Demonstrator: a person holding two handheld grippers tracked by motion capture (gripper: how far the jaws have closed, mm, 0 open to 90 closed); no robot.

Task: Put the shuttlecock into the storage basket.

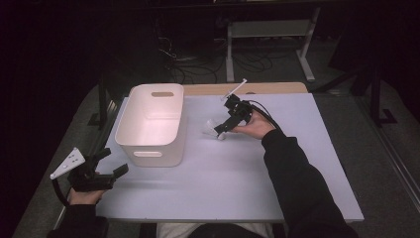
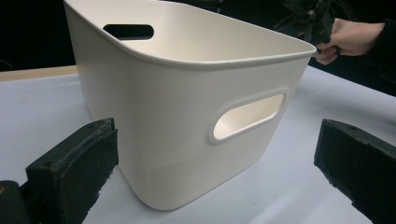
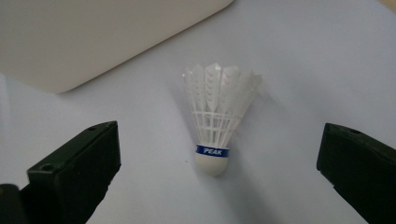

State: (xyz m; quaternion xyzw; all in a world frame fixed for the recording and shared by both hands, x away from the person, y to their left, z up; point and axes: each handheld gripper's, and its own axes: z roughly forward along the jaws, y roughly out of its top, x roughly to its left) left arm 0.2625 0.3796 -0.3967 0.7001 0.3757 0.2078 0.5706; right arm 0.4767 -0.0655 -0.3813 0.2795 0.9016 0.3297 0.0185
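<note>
High view: table with a matte pale lavender top and a strip of bare wood along the far edge. White plastic bin, smooth, rounded corners, slot handles cut in both short walls, sits at 10 o'clock from table centre. Shuttlecock lies on the table just right of the bin, at about 12 o'clock from centre. Right tongs, black, in the right hand, come in from 2 o'clock and point down at the shuttlecock; jaws wide apart, holding nothing. Left tongs at the 8 o'clock table edge, grey three-cornered plate on top, jaws spread, empty, aimed at the bin's near wall.

Left gripper view: bin close ahead, glossy cream plastic, oval handle cutout at 3 o'clock on its wall. Black jaw pads look rough and foamy, well apart. Other hand at 1 o'clock.

Right gripper view: shuttlecock between the open jaws, touching neither; white plastic mesh skirt, feather-shaped tips toward 12, rounded white cork-shaped base toward 6, blue band reading "PEAK". Bin corner at 11 o'clock.
</note>
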